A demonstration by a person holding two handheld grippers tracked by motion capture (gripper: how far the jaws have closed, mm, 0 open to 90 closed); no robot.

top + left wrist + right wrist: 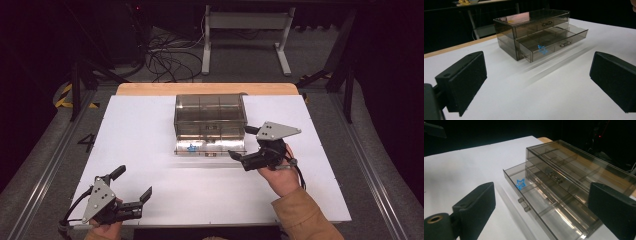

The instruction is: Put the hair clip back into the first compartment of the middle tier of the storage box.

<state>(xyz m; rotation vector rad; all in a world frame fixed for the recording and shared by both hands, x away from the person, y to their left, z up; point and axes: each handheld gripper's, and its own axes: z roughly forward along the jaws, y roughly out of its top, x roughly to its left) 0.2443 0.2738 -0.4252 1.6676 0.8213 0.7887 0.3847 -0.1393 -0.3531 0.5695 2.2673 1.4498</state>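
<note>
A smoky see-through drawer box stands at the middle of the white table. Its lower drawer is pulled out toward me, and a small blue star lies in its left compartment. The upper drawer is pushed in. My right gripper is open just right of the pulled-out drawer's front corner, with nothing between its jaws. In the right gripper view the star and the drawer's handle lie ahead of the jaws. My left gripper rests open near the table's front left, facing the box from a distance.
The white tabletop has a wooden strip along its far edge. Metal rails run along both sides. Beyond the table stand a white frame and a tangle of cables on the floor.
</note>
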